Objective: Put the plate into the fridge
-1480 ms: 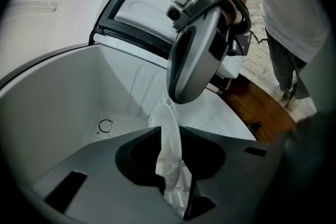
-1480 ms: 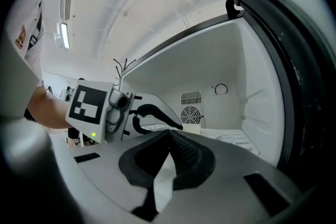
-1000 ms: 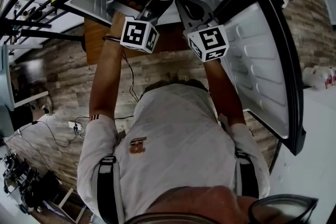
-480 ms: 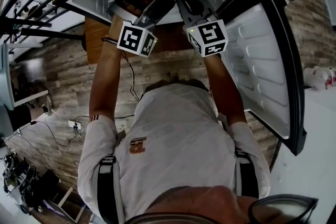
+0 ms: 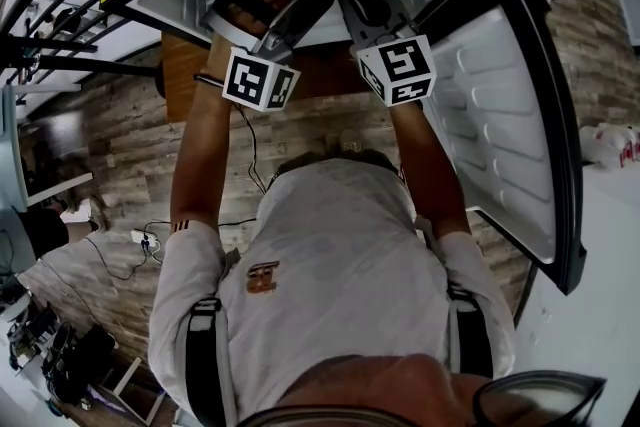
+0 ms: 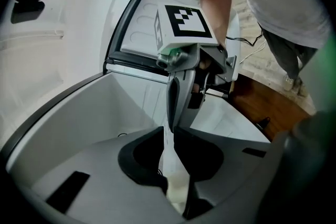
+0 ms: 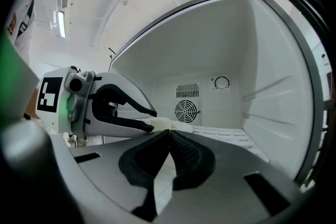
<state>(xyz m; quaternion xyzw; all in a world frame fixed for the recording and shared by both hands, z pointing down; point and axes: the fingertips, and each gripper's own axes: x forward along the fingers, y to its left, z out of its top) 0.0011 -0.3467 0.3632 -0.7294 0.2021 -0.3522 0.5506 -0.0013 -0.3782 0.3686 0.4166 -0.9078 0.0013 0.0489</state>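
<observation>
Two risks. Close fridge (image 7: 252, 60) walls: swing could knock plate (image 7: 164, 123), inside, low over wire shelf (image 7: 226, 134). Rim clamped by right gripper (image 7: 169, 131); left gripper (image 6: 171, 131) jaws closing on rim: uneven pinch could tip it. Around: door (image 5: 500, 115) wide open, fan vent (image 7: 187, 110) behind; nothing blocks.
</observation>
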